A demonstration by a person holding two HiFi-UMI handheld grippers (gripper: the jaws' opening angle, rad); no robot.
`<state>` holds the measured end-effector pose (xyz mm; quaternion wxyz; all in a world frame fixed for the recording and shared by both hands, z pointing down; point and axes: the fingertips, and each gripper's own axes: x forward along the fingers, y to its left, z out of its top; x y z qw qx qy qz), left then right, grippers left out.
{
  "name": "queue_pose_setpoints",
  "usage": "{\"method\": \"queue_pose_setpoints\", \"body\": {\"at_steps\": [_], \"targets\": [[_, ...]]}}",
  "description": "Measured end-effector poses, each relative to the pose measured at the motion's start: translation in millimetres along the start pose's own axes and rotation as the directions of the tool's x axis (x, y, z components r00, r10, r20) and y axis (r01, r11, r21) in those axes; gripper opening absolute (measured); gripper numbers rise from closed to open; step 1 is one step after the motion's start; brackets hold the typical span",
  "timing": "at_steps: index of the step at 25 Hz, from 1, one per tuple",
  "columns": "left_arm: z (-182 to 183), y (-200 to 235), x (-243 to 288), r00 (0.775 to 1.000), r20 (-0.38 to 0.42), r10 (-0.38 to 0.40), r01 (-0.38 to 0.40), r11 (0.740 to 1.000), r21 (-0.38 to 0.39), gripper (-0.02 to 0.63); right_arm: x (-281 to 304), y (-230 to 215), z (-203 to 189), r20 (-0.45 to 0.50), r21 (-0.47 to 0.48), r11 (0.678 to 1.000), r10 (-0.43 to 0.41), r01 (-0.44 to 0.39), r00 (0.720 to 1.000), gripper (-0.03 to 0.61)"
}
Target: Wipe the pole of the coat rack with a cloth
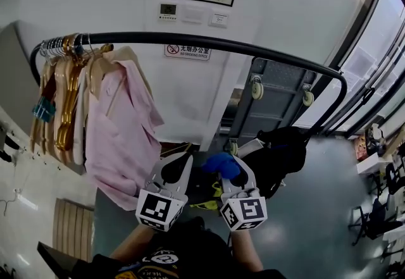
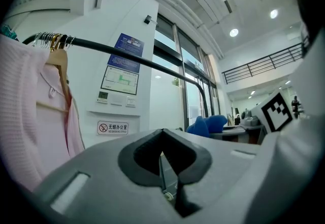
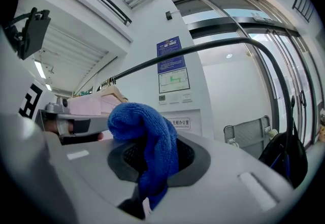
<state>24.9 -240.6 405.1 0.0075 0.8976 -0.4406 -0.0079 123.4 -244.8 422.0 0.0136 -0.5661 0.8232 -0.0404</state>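
Overhead, one pole (image 1: 209,42) spans ten to three o'clock; at six, left gripper (image 1: 179,167) sits pressed together, empty, right gripper (image 1: 233,169) pinching one blue cloth (image 1: 221,163).

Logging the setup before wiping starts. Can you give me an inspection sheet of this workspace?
Surface: grey floor; no table in view.
Job's things: coat rack pole above both tongs; blue cloth not touching it.
Clutter: pink shirt and wooden hangers at pole's left end.
Grippers: left tongs shut, empty; right tongs shut on blue cloth.
Cables: nothing seen.
Surroundings: folded trolley, black bag, no-smoking sign.
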Motion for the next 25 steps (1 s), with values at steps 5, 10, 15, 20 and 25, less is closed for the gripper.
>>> {"method": "queue_pose_setpoints", "body": {"at_steps": [5,10,15,20,25], "targets": [[-11.8,-1.3,-13.0,1.0,-0.027,0.001,-0.001,1.0,-0.001,0.003,-4.5,8.9,-6.4,-0.011,0.004,1.0,-0.014,0.014,1.0,0.067],[-14.9,2.1,-19.6,0.999,-0.041,0.014,-0.015,1.0,-0.019,0.003,-4.3,16.3,-15.9,-0.04,0.006,1.0,-0.002,0.002,0.999,0.067],[-17.5,-0.3,-19.1,0.999,-0.046,0.017,-0.019,0.999,-0.034,0.003,-1.8,16.6,-21.9,-0.057,0.016,1.0,0.017,-0.016,0.998,0.069],[-17.7,0.9,-15.0,0.999,-0.043,0.028,-0.03,0.999,-0.036,0.003,-1.0,10.3,-23.9,-0.061,0.017,1.0,0.015,-0.014,0.998,0.068],[-21.4,2.5,-6.5,0.998,-0.039,0.041,-0.042,0.999,-0.025,0.003,2.7,2.8,-24.8,-0.055,0.01,1.0,0.014,-0.014,0.998,0.069]]}}
